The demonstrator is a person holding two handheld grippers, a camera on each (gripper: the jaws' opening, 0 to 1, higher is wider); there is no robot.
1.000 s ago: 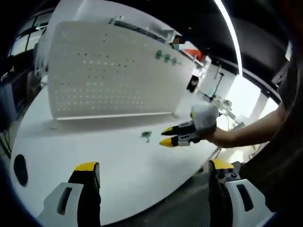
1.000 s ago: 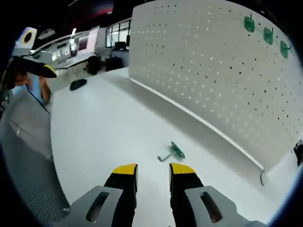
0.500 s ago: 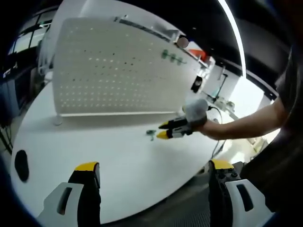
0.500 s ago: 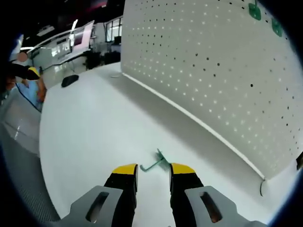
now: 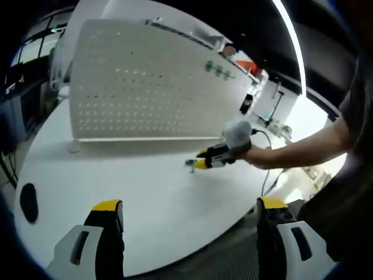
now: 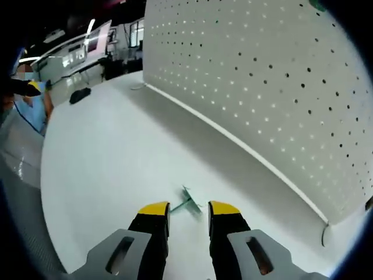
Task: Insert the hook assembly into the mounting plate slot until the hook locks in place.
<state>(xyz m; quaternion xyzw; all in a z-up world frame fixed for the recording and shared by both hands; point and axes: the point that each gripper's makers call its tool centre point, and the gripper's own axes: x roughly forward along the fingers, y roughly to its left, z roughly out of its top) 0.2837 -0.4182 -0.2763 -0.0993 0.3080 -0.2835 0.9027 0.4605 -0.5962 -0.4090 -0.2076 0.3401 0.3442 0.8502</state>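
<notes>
Lying on the white round tabletop [image 6: 105, 157] in the lower centre of the right gripper view, the small green plastic hook assembly [image 6: 187, 204] sits right at the yellow tips of the right gripper [image 6: 188, 210], w/ its near end reaching into the gap between them; whether either tip touches it can't be told. Those jaws stand a little apart, not pinching anything. In the left gripper view the same hook [image 5: 190, 163] is a tiny green speck at frame centre, just off the yellow tips of the right gripper [image 5: 201, 163], which comes in from the right held by a person's bare forearm [image 5: 291, 153]. White perforated mounting plate [image 6: 280, 87] stands upright on the table, filling the upper right of the right gripper view, w/ its bottom edge running diagonally down toward the lower right; the hook lies near that edge but apart from it. In the left gripper view the plate [image 5: 140, 87] spans the upper left to centre, and three small green hooks [image 5: 217, 70] already hang near its upper right corner. Left gripper [image 5: 189, 207] has its two yellow-tipped jaws at the bottom of its own view, spread wide w/ nothing between them, over the near table edge. Dark oval object [image 5: 28, 202] lies on the table at the lower left of that view.
</notes>
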